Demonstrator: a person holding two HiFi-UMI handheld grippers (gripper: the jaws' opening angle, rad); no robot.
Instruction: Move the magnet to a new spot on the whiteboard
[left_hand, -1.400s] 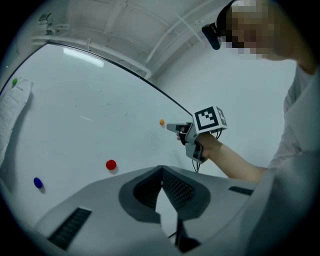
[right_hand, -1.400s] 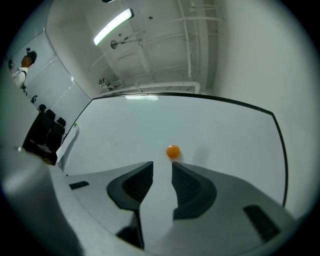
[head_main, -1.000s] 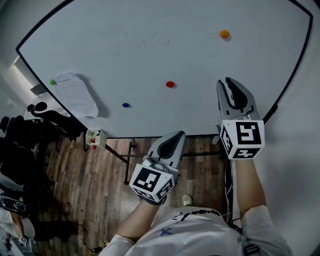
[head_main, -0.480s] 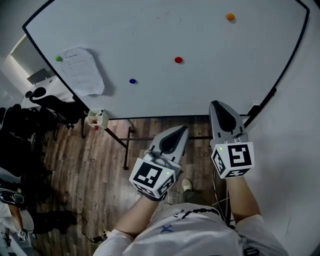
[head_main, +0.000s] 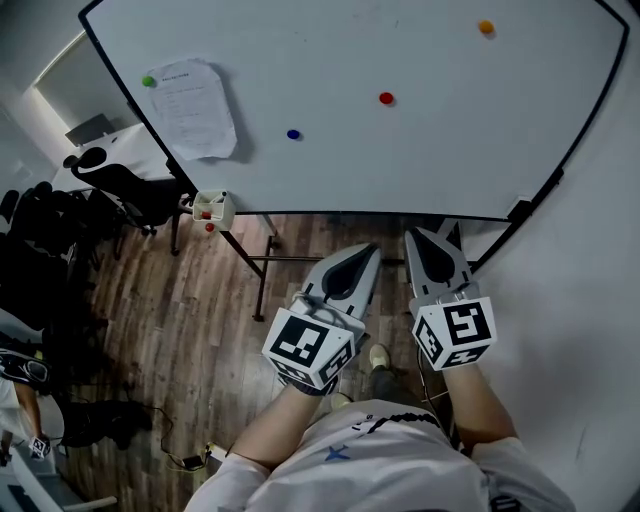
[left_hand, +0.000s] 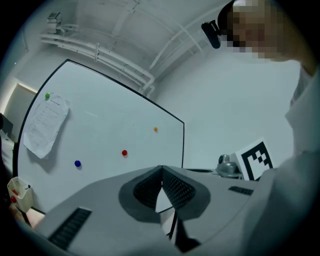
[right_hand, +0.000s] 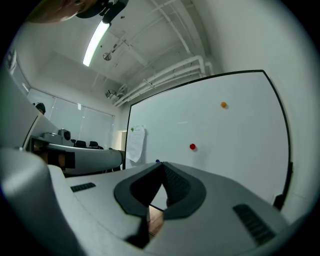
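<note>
My left gripper (head_main: 362, 252) and right gripper (head_main: 420, 238) are pressed together and empty. Whiteboard (head_main: 450, 160) ahead holds orange magnet (head_main: 485, 27), red magnet (head_main: 386, 98). Right jaws just closed and backed off the board.

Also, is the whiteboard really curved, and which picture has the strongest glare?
Head view: the whiteboard has a straight frame that only looks bowed, because of the wide lens. Right gripper view: the ceiling lamp gives the strongest glare, and a black round rim closes the picture. Left gripper view: same black rim, even light on the whiteboard.
</note>
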